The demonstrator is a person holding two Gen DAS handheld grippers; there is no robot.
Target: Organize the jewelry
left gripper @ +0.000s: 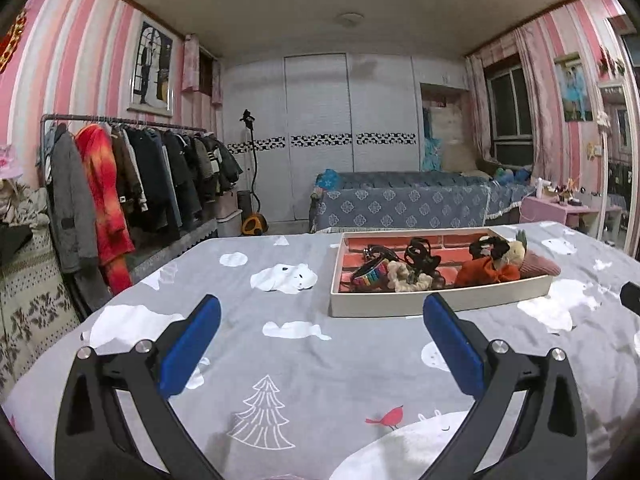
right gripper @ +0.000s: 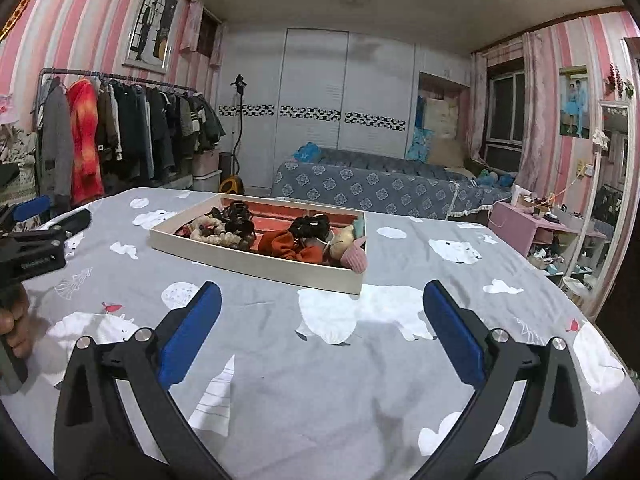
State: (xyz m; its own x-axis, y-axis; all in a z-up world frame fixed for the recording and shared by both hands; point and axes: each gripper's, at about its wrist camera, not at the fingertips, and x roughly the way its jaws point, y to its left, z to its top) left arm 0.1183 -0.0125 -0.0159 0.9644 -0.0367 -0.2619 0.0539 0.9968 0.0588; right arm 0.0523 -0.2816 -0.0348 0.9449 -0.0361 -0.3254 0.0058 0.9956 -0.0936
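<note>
A shallow white tray (left gripper: 440, 304) with a red brick-pattern floor sits on the grey bedspread; it also shows in the right wrist view (right gripper: 256, 260). It holds hair accessories: black claw clips (left gripper: 420, 254), a cream scrunchie (left gripper: 404, 276), a rainbow band (left gripper: 370, 276), an orange bow (left gripper: 486, 270) and a pink knitted piece (left gripper: 538, 266). My left gripper (left gripper: 322, 330) is open and empty, short of the tray's near left corner. My right gripper (right gripper: 322, 330) is open and empty, short of the tray's near right corner.
The grey bedspread (left gripper: 280, 360) with white bears and trees covers the surface. A clothes rack (left gripper: 120, 176) stands left. A sofa (left gripper: 400, 200) and a pink side table (right gripper: 536, 224) stand behind. The left gripper's body (right gripper: 36, 248) shows at the right view's left edge.
</note>
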